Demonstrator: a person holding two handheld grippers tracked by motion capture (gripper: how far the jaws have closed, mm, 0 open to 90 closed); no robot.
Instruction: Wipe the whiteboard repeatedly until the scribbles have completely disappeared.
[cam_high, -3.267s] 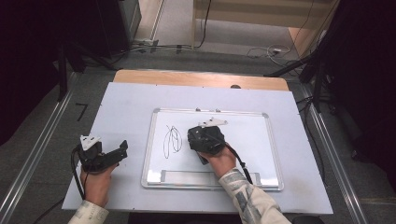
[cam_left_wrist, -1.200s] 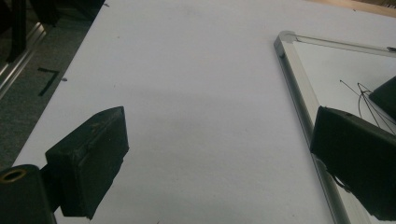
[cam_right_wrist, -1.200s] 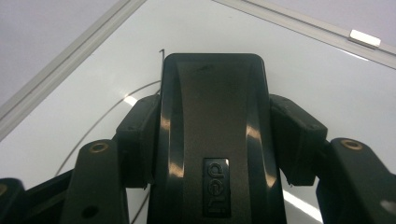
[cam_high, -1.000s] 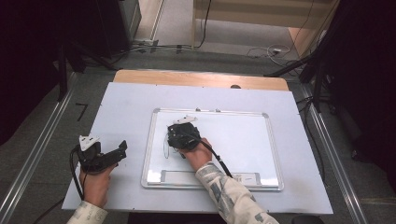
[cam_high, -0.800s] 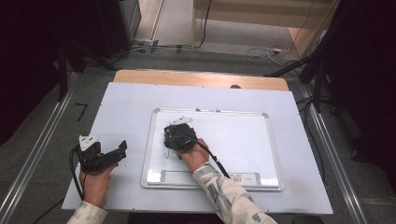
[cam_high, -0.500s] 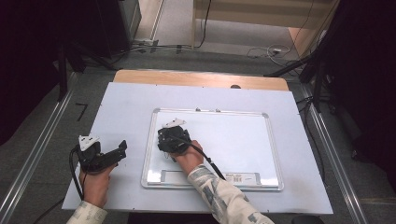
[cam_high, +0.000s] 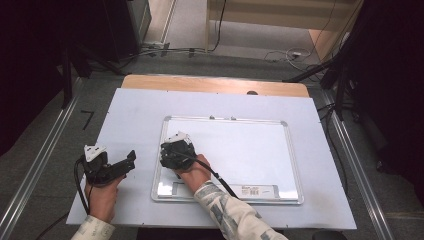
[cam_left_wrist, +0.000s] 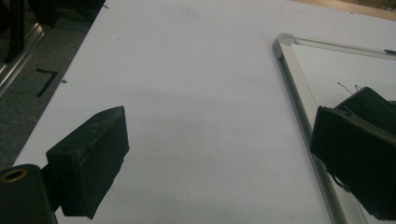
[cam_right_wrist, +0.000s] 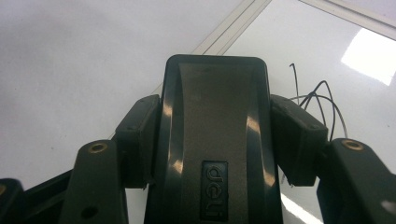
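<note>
In the right gripper view the two black fingers (cam_right_wrist: 299, 140) of the right gripper (cam_right_wrist: 217, 140) are clenched on a black whiteboard eraser (cam_right_wrist: 215, 121), one pad pressed against each long side. The eraser stands straight out between them, its rounded far end reaching well past the fingertips and its "deli" label showing near the gripper body. Under that far end lies the left edge of the whiteboard (cam_right_wrist: 327, 56), whose silver frame runs on a slant just beyond the eraser's tip. Thin black pen strokes (cam_right_wrist: 322, 100) are on the board just to the right of the eraser, beside the right-hand finger.

In the high view the right gripper (cam_high: 175, 152) sits over the left part of the whiteboard (cam_high: 250, 150), near its left frame, with the hand (cam_high: 192, 172) behind it and the cable trailing back across the board. The eraser itself is hidden under the gripper there.

The left gripper (cam_left_wrist: 215, 154) has its fingers (cam_left_wrist: 91, 165) released, standing wide apart with nothing but the bare white surface (cam_left_wrist: 187, 93) between them. In the high view the left gripper (cam_high: 107, 167) rests on the surface (cam_high: 130, 115) just left of the board, well apart from the eraser.
</note>
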